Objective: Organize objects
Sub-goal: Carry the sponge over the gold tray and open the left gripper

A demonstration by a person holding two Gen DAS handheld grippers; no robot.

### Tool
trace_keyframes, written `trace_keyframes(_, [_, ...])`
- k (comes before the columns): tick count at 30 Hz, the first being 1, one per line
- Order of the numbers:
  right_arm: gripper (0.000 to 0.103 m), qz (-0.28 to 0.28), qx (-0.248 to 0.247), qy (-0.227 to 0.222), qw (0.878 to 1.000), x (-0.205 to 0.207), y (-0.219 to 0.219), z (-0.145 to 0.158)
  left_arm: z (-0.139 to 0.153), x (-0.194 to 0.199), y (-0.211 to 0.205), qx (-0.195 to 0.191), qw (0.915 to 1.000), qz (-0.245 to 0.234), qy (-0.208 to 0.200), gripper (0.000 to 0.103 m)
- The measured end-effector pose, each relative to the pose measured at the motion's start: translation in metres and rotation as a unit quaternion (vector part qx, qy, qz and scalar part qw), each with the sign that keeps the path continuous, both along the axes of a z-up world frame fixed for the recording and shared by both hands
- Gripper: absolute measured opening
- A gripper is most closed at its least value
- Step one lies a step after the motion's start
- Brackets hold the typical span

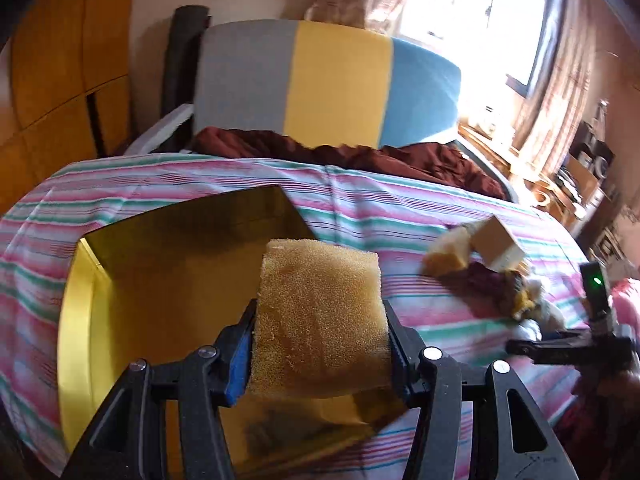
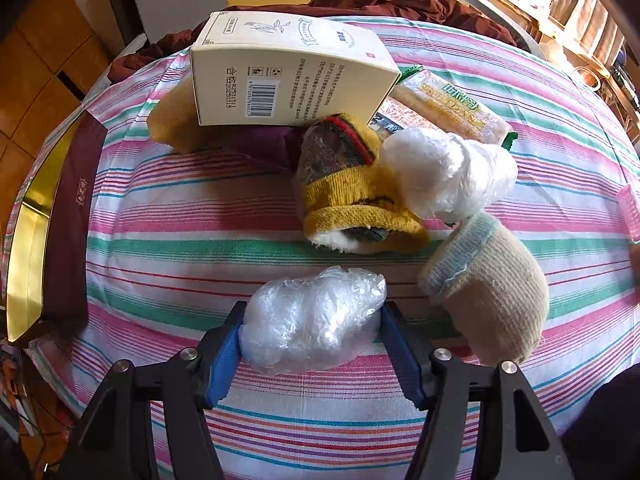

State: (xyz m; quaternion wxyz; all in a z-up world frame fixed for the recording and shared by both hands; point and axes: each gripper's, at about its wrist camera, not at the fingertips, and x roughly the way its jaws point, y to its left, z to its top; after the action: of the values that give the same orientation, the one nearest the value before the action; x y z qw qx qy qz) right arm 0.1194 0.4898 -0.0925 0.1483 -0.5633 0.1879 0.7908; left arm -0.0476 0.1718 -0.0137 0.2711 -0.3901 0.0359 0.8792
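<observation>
Left gripper [image 1: 320, 344] has its jaws clamped on a yellow sponge [image 1: 320, 316], held over the open gold box [image 1: 80, 320] on the striped bedsheet [image 1: 380, 208]. Right gripper [image 2: 312, 340] w/ jaws squeezing a crumpled clear plastic wad [image 2: 312, 320], low over the sheet. Rest of the pile sits beyond it: cream carton [image 2: 288, 68], yellow sock [image 2: 352, 196], beige sock [image 2: 492, 292], white plastic ball [image 2: 448, 172], snack pack [image 2: 452, 108]

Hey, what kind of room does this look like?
Probably a lived-in bedroom or living room at home: a striped cotton cloth covers the work surface, sunlit beige curtains hang by a window, and a wooden wardrobe stands behind.
</observation>
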Motion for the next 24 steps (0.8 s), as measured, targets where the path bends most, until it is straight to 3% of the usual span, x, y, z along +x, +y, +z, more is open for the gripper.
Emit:
trace_keyframes(4, [0.066, 0.004, 0.007, -0.003, 1.0, -0.028, -0.017, -0.011, -0.018, -0.052, -0.047, -0.028, 0.9951, 0.087, -0.036, 0.056])
trace_keyframes(9, [0.066, 0.016, 0.008, 0.002, 1.0, -0.03, -0.024, -0.008, -0.039, -0.098, -0.081, -0.053, 0.9855, 0.145, -0.071, 0.056])
trace_keyframes(13, [0.066, 0.037, 0.009, 0.005, 0.999, -0.036, -0.036, -0.008, -0.049, -0.126, -0.098, -0.062, 0.9784, 0.182, -0.076, 0.056])
trace_keyframes(20, [0.066, 0.052, 0.015, 0.004, 0.999, -0.038, -0.04, -0.008, -0.068, -0.162, -0.106, -0.078, 0.9719, 0.206, -0.083, 0.059])
trace_keyframes(24, [0.066, 0.057, 0.023, 0.0, 0.998, -0.037, -0.039, -0.008, -0.066, -0.161, -0.105, -0.075, 0.9742, 0.2, -0.074, 0.075])
